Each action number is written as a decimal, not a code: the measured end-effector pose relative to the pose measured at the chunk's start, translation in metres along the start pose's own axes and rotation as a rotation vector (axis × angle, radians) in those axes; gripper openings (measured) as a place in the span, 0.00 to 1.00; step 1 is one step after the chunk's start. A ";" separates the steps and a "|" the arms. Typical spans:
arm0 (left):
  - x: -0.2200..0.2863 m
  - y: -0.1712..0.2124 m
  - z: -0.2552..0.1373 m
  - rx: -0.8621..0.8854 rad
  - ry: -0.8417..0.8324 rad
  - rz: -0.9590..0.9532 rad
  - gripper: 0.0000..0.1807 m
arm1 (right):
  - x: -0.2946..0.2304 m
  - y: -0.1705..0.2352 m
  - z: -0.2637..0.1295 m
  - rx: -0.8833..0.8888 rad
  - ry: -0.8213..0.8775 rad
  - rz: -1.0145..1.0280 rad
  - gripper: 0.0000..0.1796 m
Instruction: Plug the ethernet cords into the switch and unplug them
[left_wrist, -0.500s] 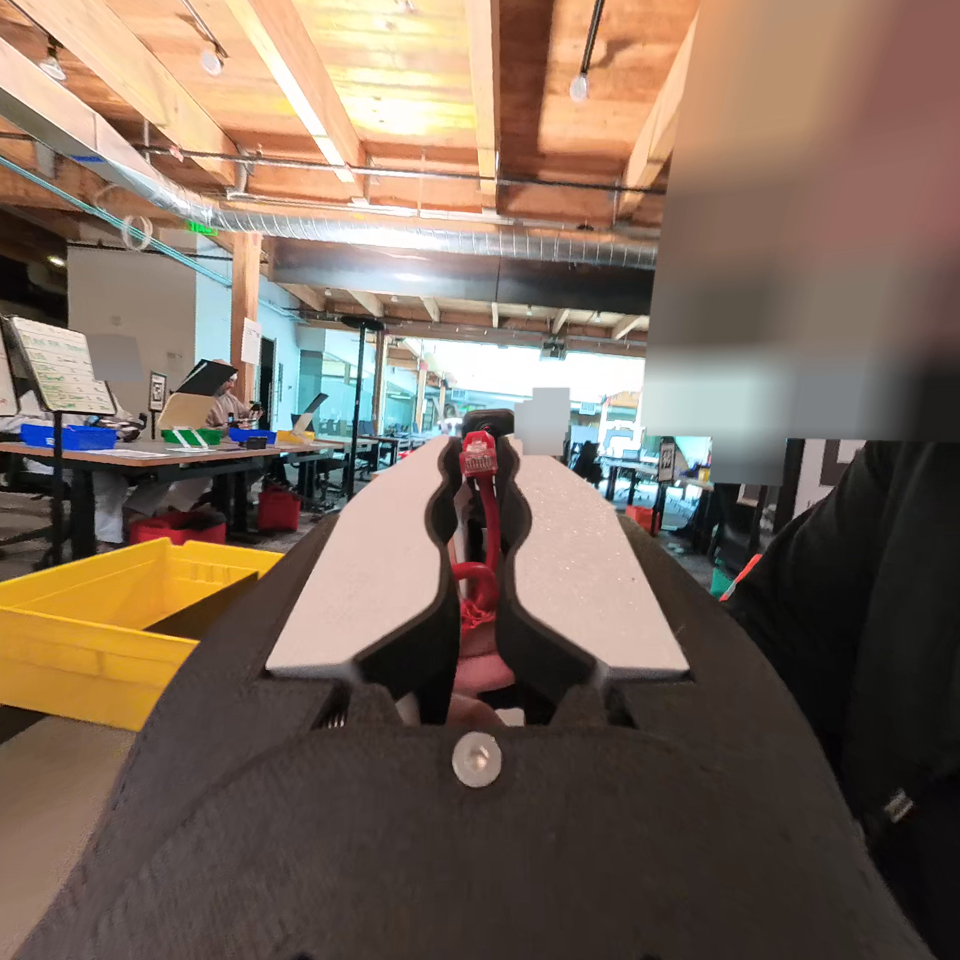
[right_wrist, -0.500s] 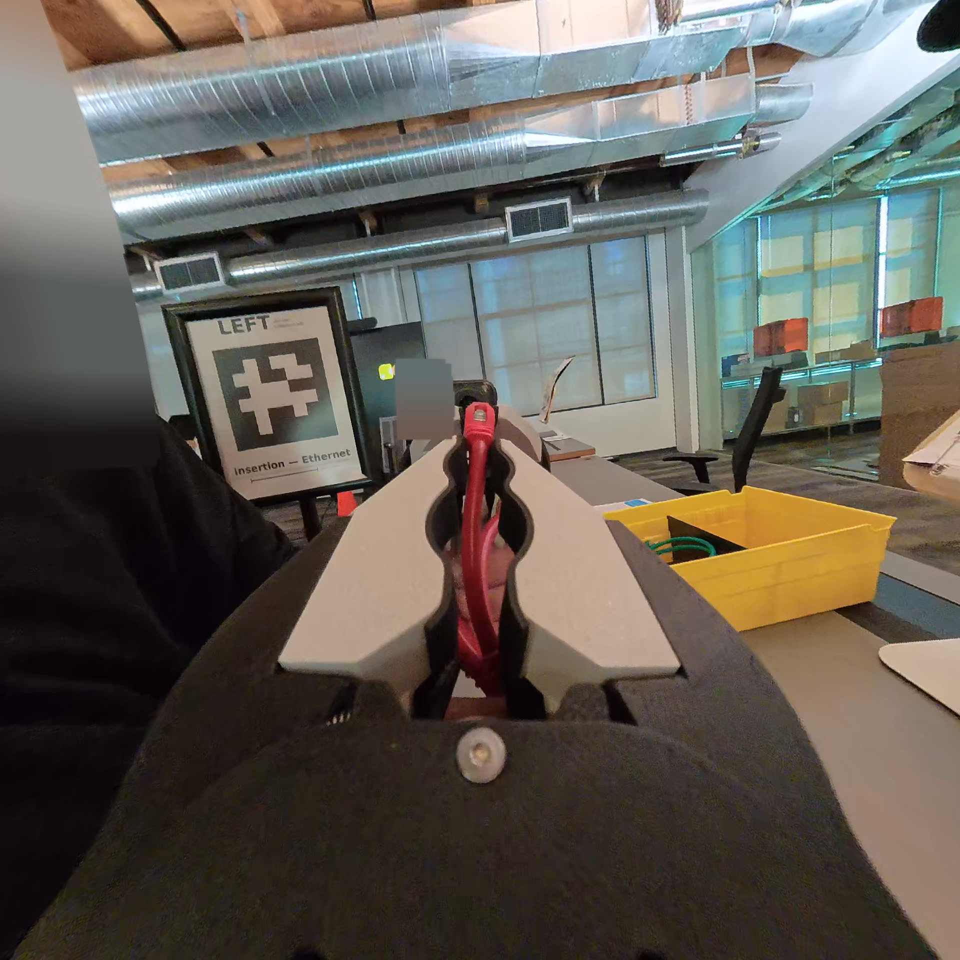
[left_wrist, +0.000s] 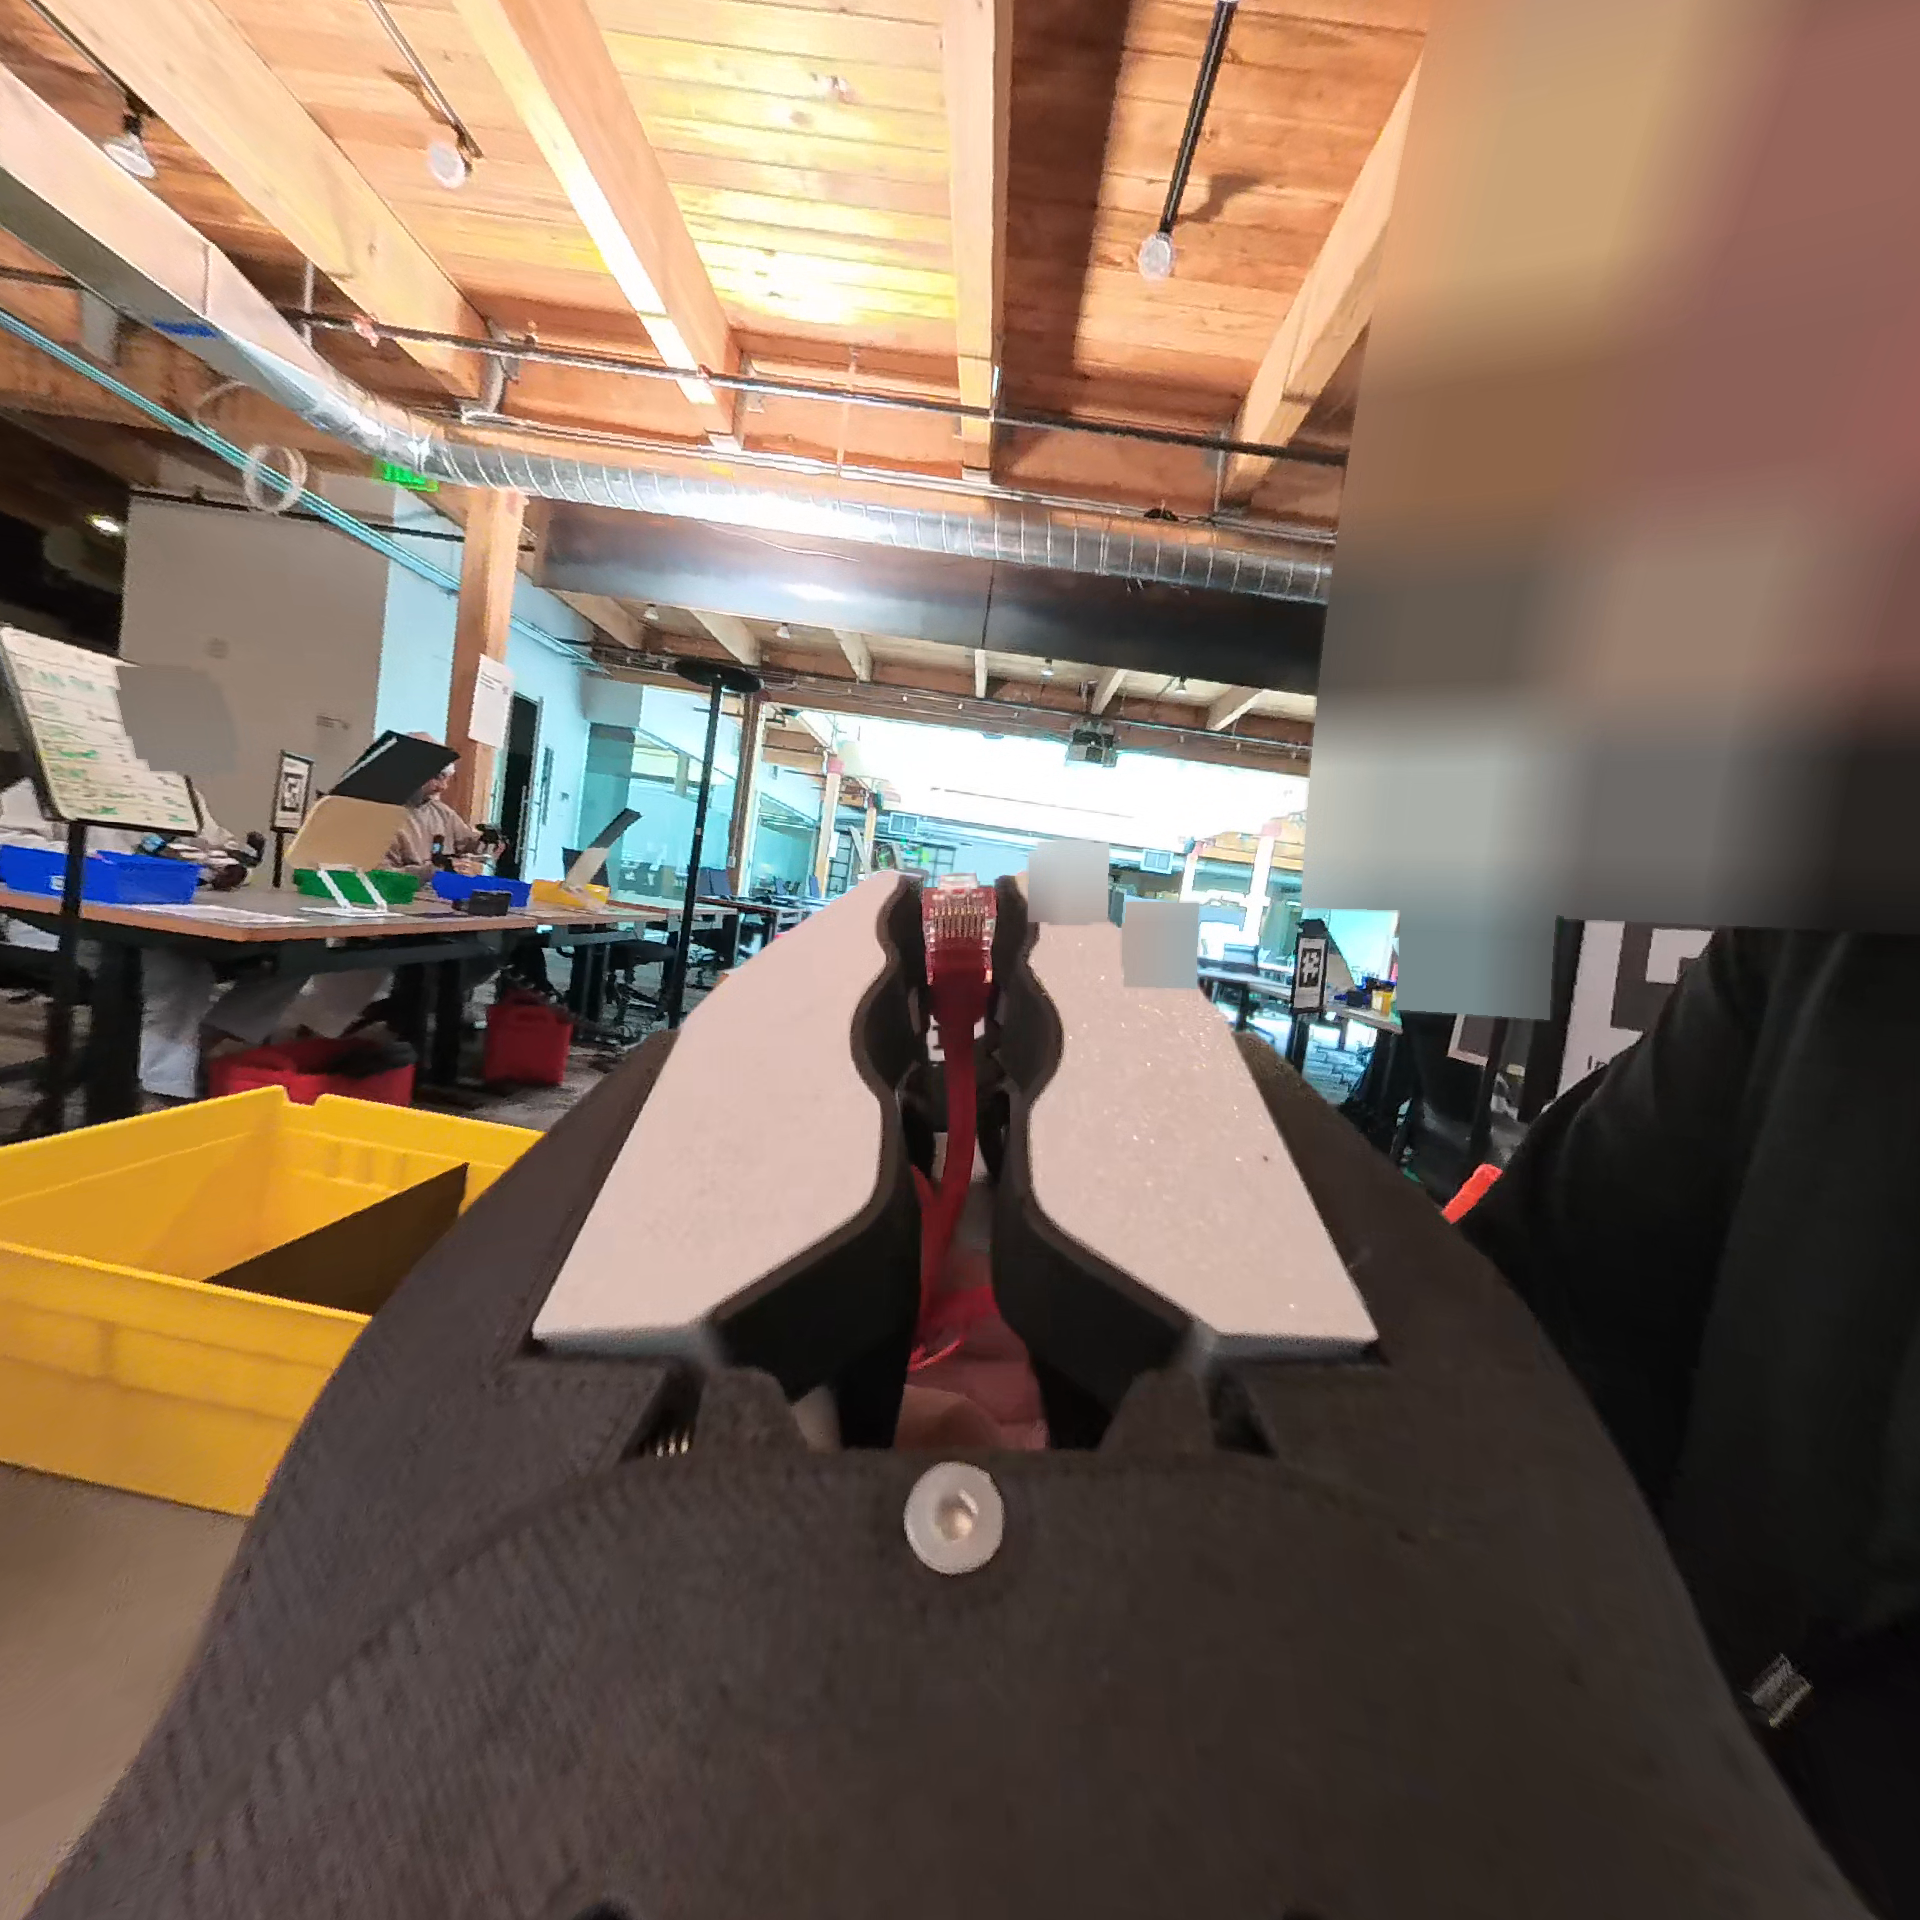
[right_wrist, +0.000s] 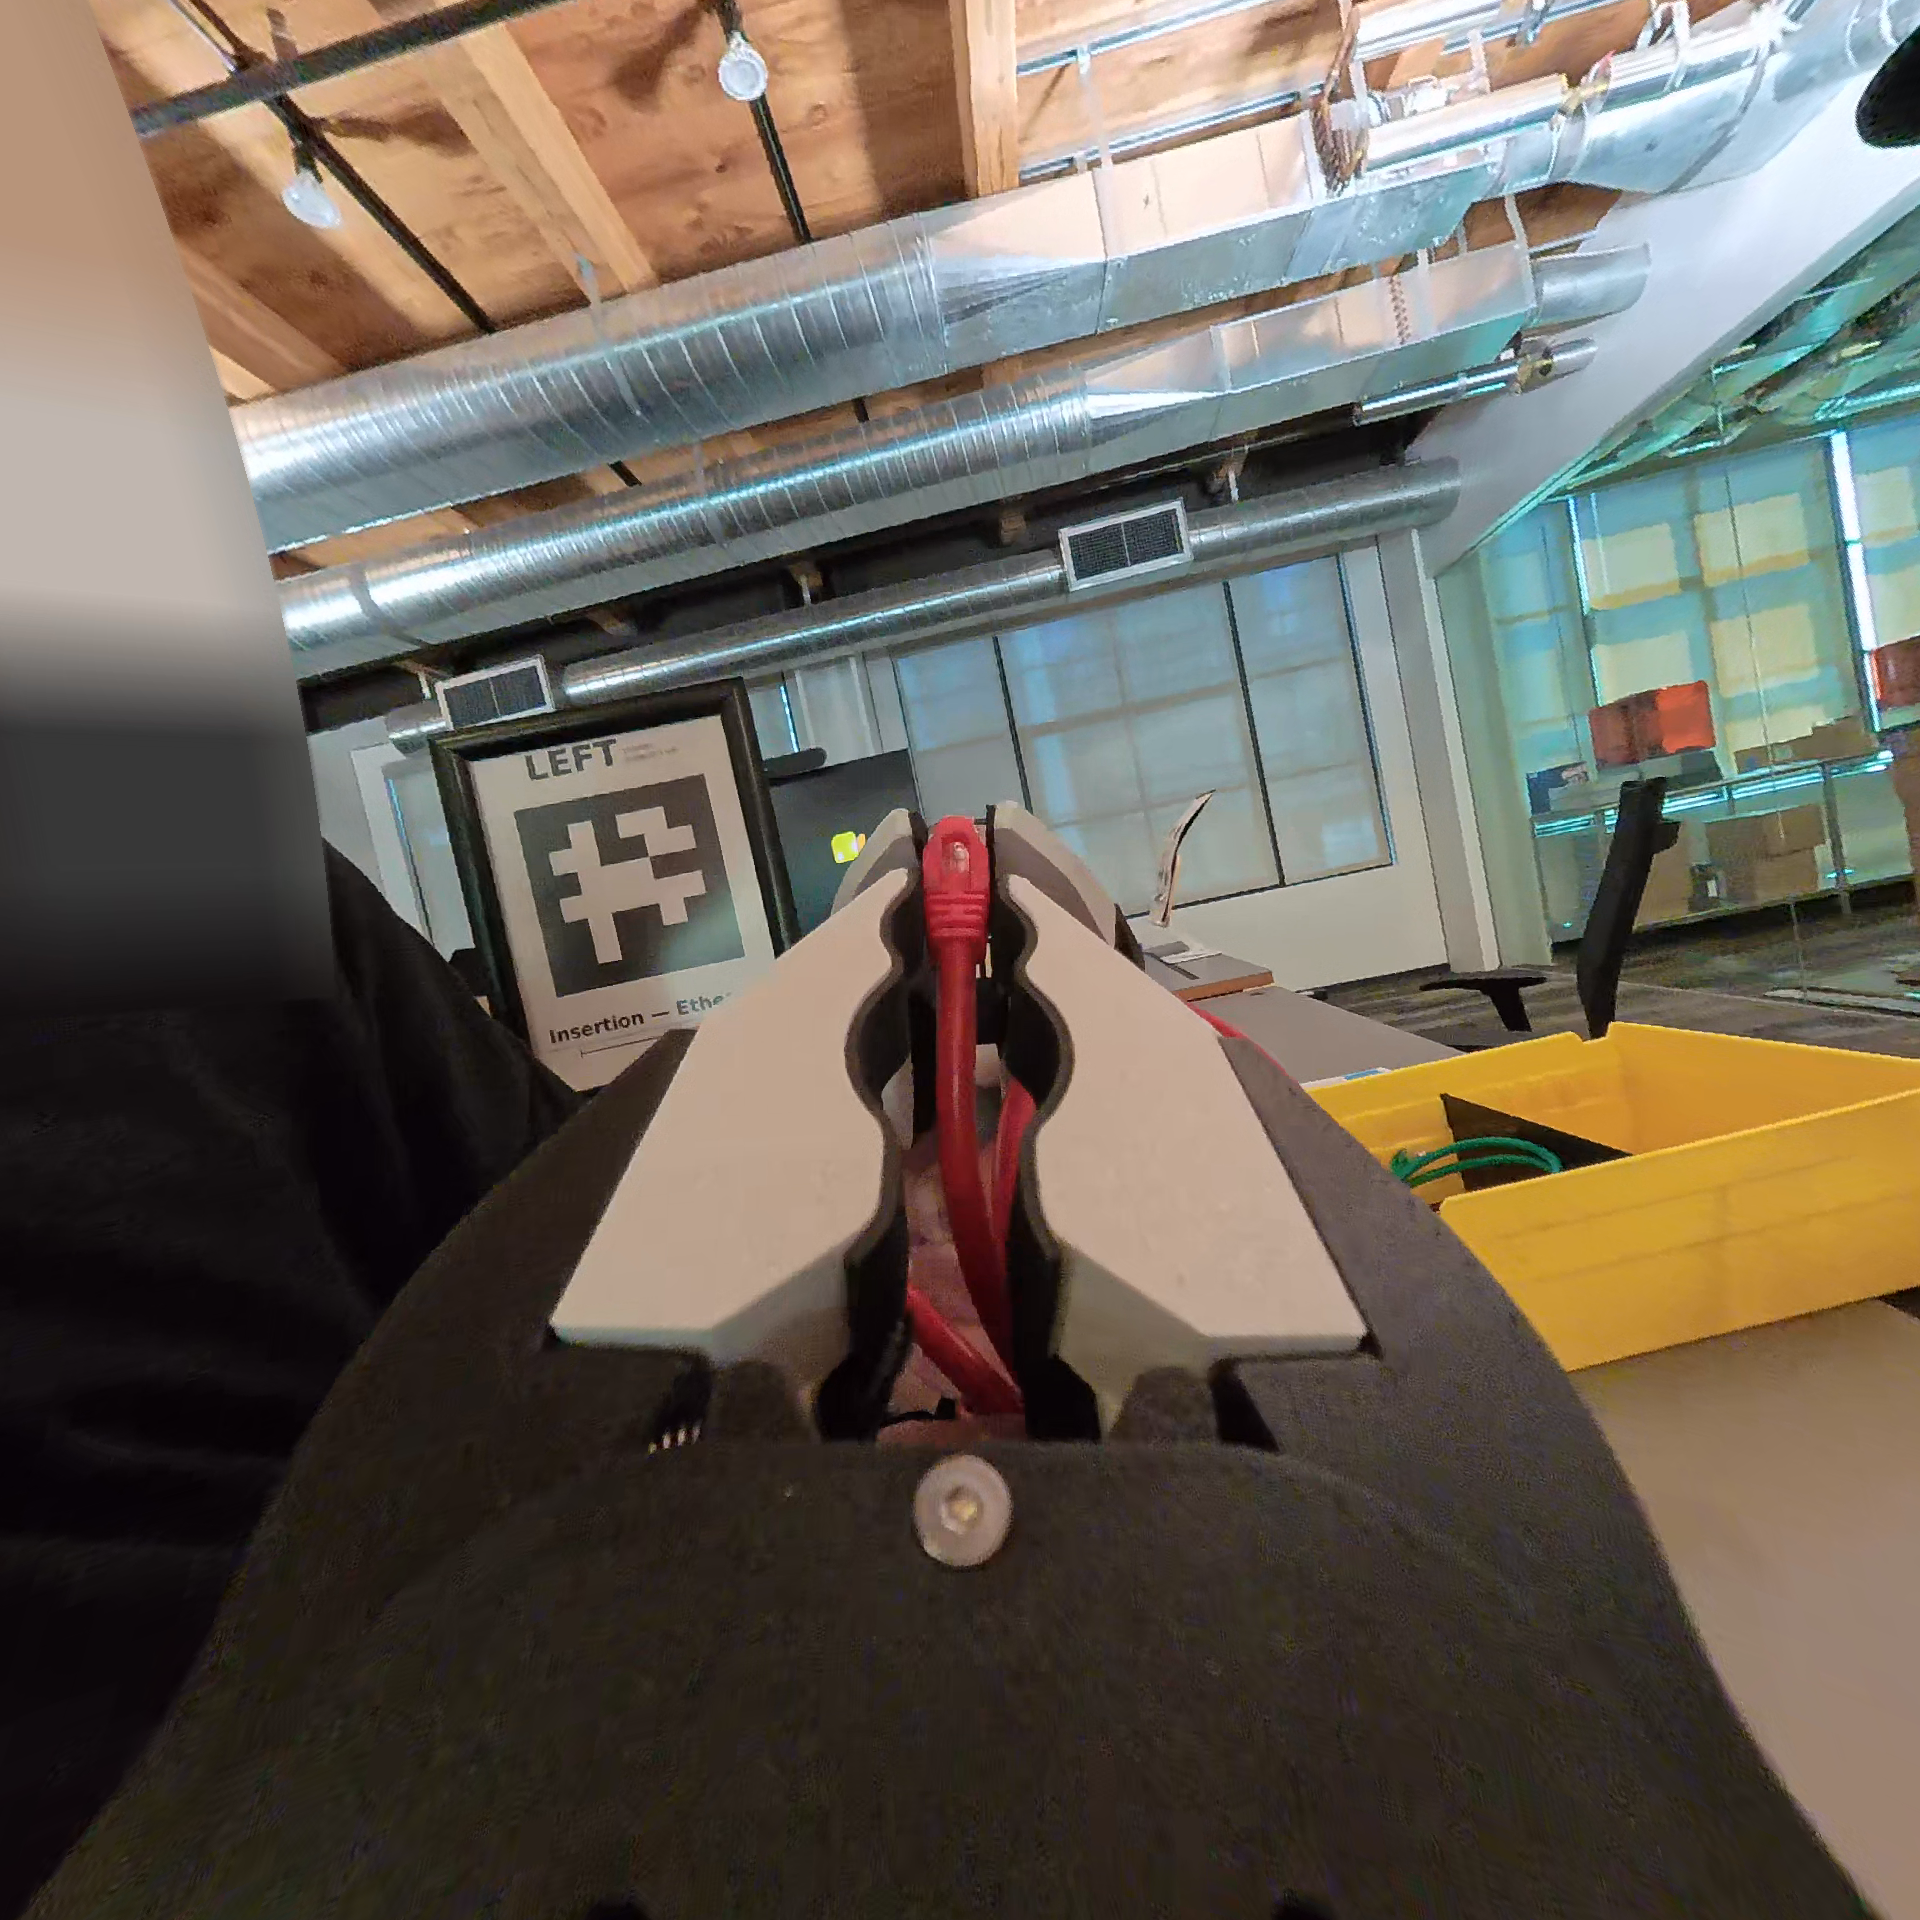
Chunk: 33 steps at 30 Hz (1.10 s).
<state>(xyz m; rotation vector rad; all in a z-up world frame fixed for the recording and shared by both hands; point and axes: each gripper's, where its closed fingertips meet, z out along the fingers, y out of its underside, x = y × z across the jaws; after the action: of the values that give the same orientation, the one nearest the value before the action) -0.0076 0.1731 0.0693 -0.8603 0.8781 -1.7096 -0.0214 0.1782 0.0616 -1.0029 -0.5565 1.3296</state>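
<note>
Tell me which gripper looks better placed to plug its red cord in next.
Neither clearly: left gripper and right gripper each pinch a red plug at the fingertips, both pointing up into the room. No switch shows in either view.

The right hand-held gripper pinches a red ethernet cord beside a yellow bin.

The smooth grey table carries a yellow plastic bin with a black divider inside.
</note>
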 end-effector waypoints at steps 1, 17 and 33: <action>0.001 -0.001 0.001 0.004 0.002 0.000 0.07 | -0.001 -0.001 0.000 0.010 -0.002 0.003 0.05; -0.003 -0.002 0.004 -0.004 -0.025 -0.029 0.07 | 0.002 -0.006 -0.002 -0.051 0.061 -0.118 0.05; -0.039 0.010 -0.016 -0.517 -0.254 0.523 0.21 | 0.035 -0.015 -0.059 -0.474 0.283 -0.410 0.05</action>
<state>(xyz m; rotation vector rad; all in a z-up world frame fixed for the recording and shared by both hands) -0.0066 0.2107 0.0478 -1.0421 1.2608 -0.9097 0.0422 0.1968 0.0381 -1.3498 -0.8283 0.6874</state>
